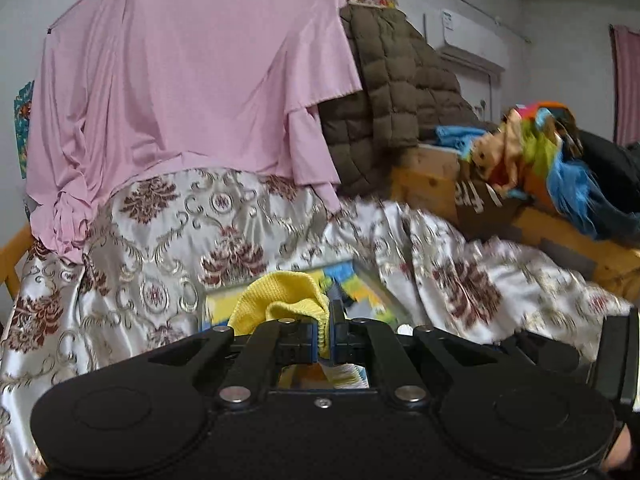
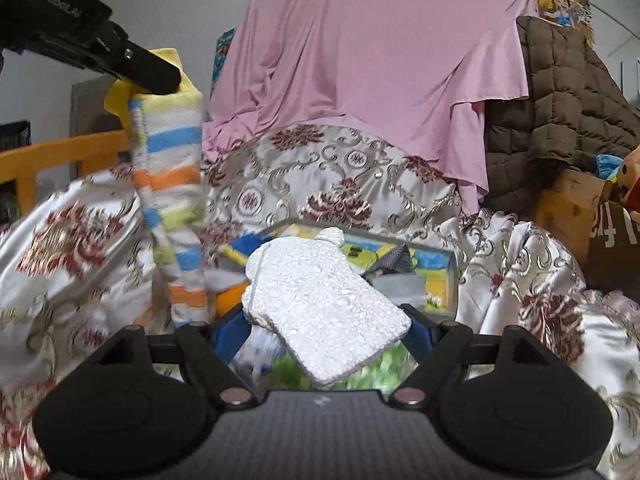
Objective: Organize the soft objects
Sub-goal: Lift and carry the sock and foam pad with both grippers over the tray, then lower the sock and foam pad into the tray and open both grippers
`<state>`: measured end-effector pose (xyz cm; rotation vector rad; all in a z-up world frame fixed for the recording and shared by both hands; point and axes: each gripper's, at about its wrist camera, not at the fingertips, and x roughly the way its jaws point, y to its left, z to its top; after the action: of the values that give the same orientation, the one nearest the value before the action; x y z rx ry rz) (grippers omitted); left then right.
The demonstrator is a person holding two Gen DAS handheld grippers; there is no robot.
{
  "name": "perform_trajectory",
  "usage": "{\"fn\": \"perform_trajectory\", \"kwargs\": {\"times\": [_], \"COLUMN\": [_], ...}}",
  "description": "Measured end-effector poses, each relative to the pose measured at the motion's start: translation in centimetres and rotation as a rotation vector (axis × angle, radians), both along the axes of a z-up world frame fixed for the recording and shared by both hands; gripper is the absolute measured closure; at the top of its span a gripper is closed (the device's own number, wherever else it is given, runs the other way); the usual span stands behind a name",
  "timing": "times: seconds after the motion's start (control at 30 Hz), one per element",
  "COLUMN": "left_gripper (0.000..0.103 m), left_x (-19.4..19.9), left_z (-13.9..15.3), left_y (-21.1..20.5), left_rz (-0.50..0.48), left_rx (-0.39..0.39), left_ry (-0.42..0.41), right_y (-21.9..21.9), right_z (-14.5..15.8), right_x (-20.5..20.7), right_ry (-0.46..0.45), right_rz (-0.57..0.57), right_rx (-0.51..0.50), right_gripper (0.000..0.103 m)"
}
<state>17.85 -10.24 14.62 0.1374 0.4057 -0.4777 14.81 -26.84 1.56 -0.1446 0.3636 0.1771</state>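
My left gripper (image 1: pixel 326 320) is shut on a soft towel (image 1: pixel 280 300), yellow on one side. In the right wrist view that gripper (image 2: pixel 160 76) is up at the left, and the towel (image 2: pixel 172 184) hangs down from it, striped in blue, orange and green. The right gripper (image 2: pixel 328 330) has its jaws wide, shut on a white foam piece (image 2: pixel 320 300) that spans both blue pads and tilts forward. Below both grippers sits a clear box (image 2: pixel 452 276) with several colourful cloths in it, resting on the patterned satin sheet (image 2: pixel 352 184).
A pink cloth (image 1: pixel 192 80) hangs over the back. A brown quilted jacket (image 1: pixel 400 92) leans beside it. Right of that, a wooden frame (image 1: pixel 428 176) carries a pile of plush toys and bright fabrics (image 1: pixel 532 148). An orange wooden rail (image 2: pixel 60 156) stands at the left.
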Motion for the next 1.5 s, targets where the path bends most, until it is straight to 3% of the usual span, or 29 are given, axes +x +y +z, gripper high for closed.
{"fn": "perform_trajectory", "kwargs": {"times": [0.3,0.5,0.73,1.13,1.5], "left_gripper": [0.098,0.098,0.098,0.097,0.097], "left_x": [10.1,17.4,23.4,27.3,28.8], "left_z": [0.6,-2.7,-6.6,-11.7,-16.3], "left_y": [-3.0,-5.8,-8.9,-10.7,-9.1], "left_rz": [0.064,0.09,0.123,0.179,0.28], "left_rx": [-0.034,-0.037,-0.078,-0.097,-0.089], "left_ry": [-0.055,-0.036,-0.018,0.109,0.315], "right_y": [-2.9,-5.2,-9.5,-11.3,-11.7], "right_z": [1.9,1.2,-0.5,-3.7,-5.9], "right_x": [10.4,15.9,20.4,24.7,26.2], "right_ry": [0.002,0.006,0.063,0.259,0.384], "right_rz": [-0.063,-0.104,-0.176,-0.194,-0.19], "right_rx": [0.119,0.204,0.326,0.315,0.341], "right_gripper": [0.021,0.021,0.021,0.02,0.02]}}
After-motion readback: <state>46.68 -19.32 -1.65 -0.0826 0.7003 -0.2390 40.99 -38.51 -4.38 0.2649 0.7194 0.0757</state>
